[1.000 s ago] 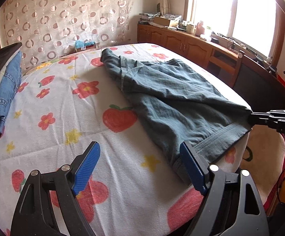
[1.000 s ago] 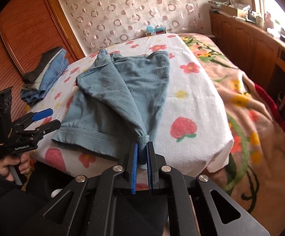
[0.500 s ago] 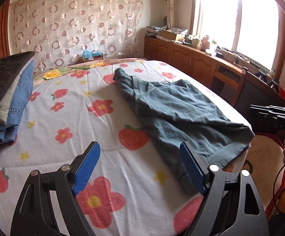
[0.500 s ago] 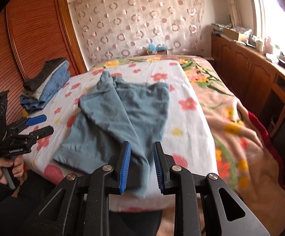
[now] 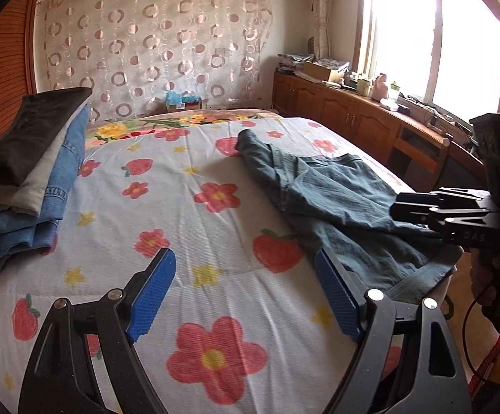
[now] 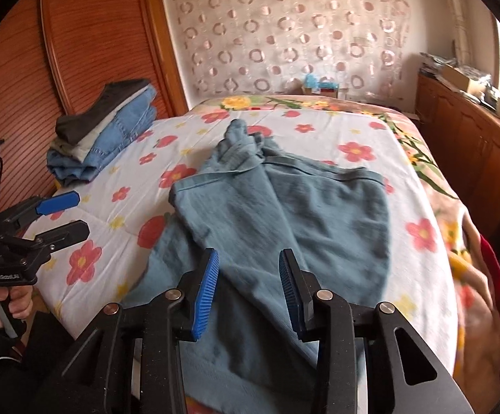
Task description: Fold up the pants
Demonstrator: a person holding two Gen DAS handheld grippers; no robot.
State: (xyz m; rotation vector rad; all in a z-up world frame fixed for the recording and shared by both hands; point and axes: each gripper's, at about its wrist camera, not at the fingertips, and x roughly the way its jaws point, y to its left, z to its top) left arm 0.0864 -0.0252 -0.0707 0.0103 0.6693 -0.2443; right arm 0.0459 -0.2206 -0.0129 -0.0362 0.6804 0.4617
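Grey-blue pants lie crumpled on the flowered bed sheet, bunched at the far end, one part folded over another. In the left wrist view the pants lie to the right. My left gripper is open and empty, over the sheet left of the pants. It also shows in the right wrist view. My right gripper is open and empty, just above the near end of the pants. It shows in the left wrist view over the pants' right edge.
A stack of folded clothes, dark on top and denim below, sits on the bed's left side by the wooden headboard. A wooden cabinet runs under the window on the right. A blanket hangs off the bed's right edge.
My right gripper let go of the pants edge and opened, then moved forward over the pants. The fabric dropped flat. My left gripper stayed open and rose a little.
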